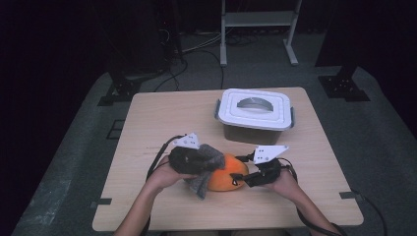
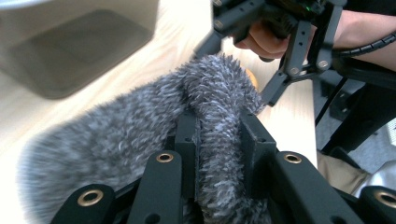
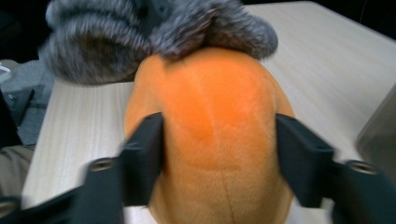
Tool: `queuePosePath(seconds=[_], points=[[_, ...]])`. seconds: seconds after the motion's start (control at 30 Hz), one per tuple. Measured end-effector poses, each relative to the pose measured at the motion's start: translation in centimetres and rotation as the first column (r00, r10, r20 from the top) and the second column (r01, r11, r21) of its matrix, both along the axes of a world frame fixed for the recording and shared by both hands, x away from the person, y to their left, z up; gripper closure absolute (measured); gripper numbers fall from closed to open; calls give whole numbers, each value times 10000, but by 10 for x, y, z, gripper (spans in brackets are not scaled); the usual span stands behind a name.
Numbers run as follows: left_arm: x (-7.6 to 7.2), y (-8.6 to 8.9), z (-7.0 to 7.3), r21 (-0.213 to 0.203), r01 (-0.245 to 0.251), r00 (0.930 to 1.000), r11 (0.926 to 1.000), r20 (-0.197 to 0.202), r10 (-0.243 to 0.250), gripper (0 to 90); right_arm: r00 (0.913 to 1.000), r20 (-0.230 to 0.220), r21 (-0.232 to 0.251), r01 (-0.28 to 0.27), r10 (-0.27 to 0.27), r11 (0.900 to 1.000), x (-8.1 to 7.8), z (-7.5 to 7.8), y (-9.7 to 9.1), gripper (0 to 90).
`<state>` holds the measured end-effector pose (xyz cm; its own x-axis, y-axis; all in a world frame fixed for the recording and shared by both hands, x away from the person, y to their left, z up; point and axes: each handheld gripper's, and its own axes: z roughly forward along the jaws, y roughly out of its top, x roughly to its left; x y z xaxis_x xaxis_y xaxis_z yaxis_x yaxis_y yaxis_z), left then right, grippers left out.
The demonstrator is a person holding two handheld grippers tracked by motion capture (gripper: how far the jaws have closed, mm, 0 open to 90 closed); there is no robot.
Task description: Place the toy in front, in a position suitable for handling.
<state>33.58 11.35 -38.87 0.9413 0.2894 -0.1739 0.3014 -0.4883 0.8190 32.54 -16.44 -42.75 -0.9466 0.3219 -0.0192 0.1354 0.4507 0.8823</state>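
Left gripper (image 2: 219,135): jaws drawn close together, pinching a fold of the grey furry cloth (image 2: 140,135) between the pads. In the high view the left gripper (image 1: 189,160) sits toward the near edge of the table (image 1: 162,113), left of centre, with the cloth bunched under it and draped partly over the orange plush toy (image 1: 226,178).

Centre: the toy lies on the table near the near edge, touching the cloth on its left end. From the right gripper view the grey cloth (image 3: 159,32) caps the far end of the toy (image 3: 210,130); most of the orange body is bare.

Right gripper (image 1: 251,179): jaws spread wide, one on each flank of the toy, touching or very nearly so. Whether the pads truly press I cannot tell; motion blur there.

Back, right of centre: lidded plastic box (image 1: 255,114), lid on, well apart from both grippers.

Judgement: cloth and toy are being parted or joined, which I cannot tell. Work mid-way; box unopened, nothing stowed yet.
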Motion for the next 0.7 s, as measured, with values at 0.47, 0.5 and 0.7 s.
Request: queuePosePath(seconds=[0.47,0.5,0.7], points=[[-26,-6,8,254,913,9955,9955,232,-919,720,9786,-2055,15,-93,95,10000,0,-10,-6,253],[-24,-7,11,224,853,9959,9961,282,-859,720,9808,-1951,2,-45,45,10000,-1,-10,-5,276],[-17,-17,8,261,825,9957,9962,403,-835,720,9973,-731,-705,-143,91,9974,-8,-8,7,424]])
